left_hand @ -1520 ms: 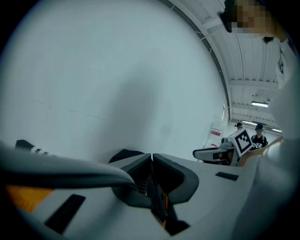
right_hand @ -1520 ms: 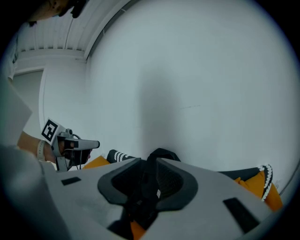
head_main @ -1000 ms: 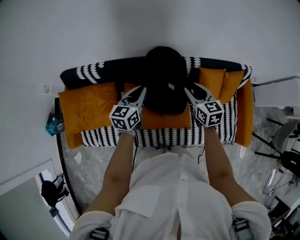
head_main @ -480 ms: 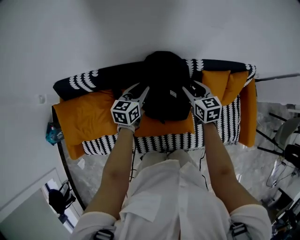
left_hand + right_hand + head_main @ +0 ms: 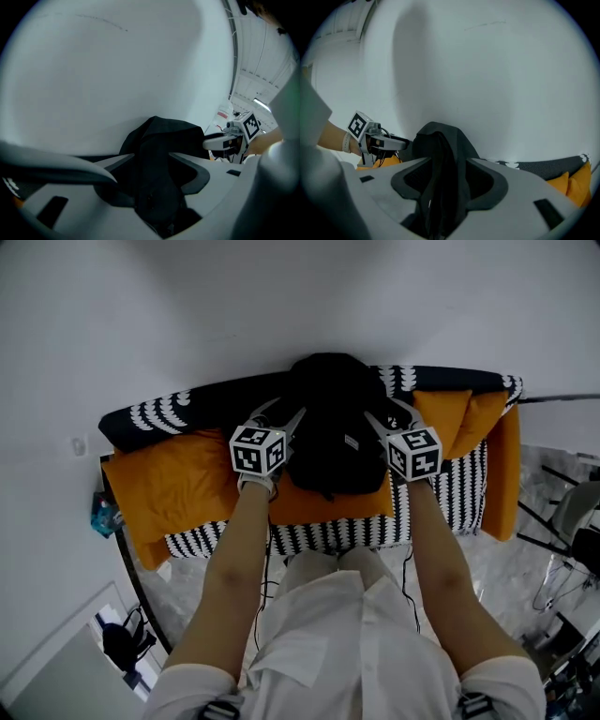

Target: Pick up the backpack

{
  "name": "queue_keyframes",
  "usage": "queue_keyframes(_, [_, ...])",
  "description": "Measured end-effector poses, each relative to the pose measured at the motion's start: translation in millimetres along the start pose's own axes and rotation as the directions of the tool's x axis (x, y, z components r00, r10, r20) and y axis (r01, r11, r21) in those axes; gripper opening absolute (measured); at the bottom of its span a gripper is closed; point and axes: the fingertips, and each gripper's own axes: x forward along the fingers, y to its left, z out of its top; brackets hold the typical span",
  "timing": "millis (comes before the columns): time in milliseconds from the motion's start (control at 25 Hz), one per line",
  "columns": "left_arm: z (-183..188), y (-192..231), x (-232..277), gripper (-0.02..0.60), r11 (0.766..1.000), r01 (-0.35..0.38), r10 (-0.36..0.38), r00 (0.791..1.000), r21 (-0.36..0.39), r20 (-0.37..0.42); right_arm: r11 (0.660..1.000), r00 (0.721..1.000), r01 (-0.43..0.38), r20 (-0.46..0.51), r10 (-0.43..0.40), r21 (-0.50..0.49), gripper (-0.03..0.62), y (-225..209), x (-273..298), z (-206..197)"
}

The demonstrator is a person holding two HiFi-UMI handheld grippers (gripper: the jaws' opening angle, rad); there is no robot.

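A black backpack (image 5: 328, 427) sits upright on the sofa seat, leaning on the backrest. My left gripper (image 5: 284, 413) flanks its left side and my right gripper (image 5: 387, 413) its right side. In the left gripper view the backpack's black fabric (image 5: 159, 140) runs between the jaws of the left gripper (image 5: 152, 161), which are opening and stand wide. In the right gripper view a dark fold of the backpack (image 5: 440, 150) lies between the opening jaws of the right gripper (image 5: 449, 164). Neither pair of pads visibly presses on the fabric.
The sofa has a black-and-white patterned cover (image 5: 309, 535), a wide orange seat cushion (image 5: 178, 474) and orange pillows (image 5: 459, 413) at the right end. A white wall rises right behind it. Chair legs (image 5: 562, 540) stand on the marble floor at right; a blue item (image 5: 103, 512) lies at left.
Both grippers have gone down and toward the sofa back with the backpack, which now rests on the seat. The jaws have spread apart.
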Motion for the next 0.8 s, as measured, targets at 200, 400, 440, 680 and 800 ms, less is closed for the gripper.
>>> queue_keyframes(200, [-5.2,5.8,19.8,0.247,1.0,0.016,-0.015,0.999,0.018,-0.043,1.0,1.0,-0.001,-0.024,0.001,-0.001,0.233,-2.0,11.5,-6.7])
queue_keyframes(400, [-16.3,11.6,38.0,0.249,0.999,0.028,-0.026,0.996,0.018,-0.088,1.0,0.999,-0.007,-0.052,0.007,0.01,0.232,-2.1,22.0,-16.9])
queue_keyframes(440, [-18.5,12.1,41.4,0.249,0.999,0.029,-0.027,0.995,0.02,-0.096,1.0,0.998,-0.008,-0.055,0.009,0.014,0.232,-2.2,23.6,-18.2])
queue_keyframes(680, [-21.1,10.7,54.0,0.249,1.0,0.025,-0.024,0.996,0.017,-0.092,1.0,0.997,-0.006,-0.073,0.007,0.015,0.224,-2.4,32.6,-23.8])
queue_keyframes(800, [-23.4,10.0,56.4,0.247,1.0,0.018,-0.018,0.997,0.0,-0.08,1.0,0.997,0.002,-0.075,-0.001,0.021,0.217,-3.7,35.6,-26.7])
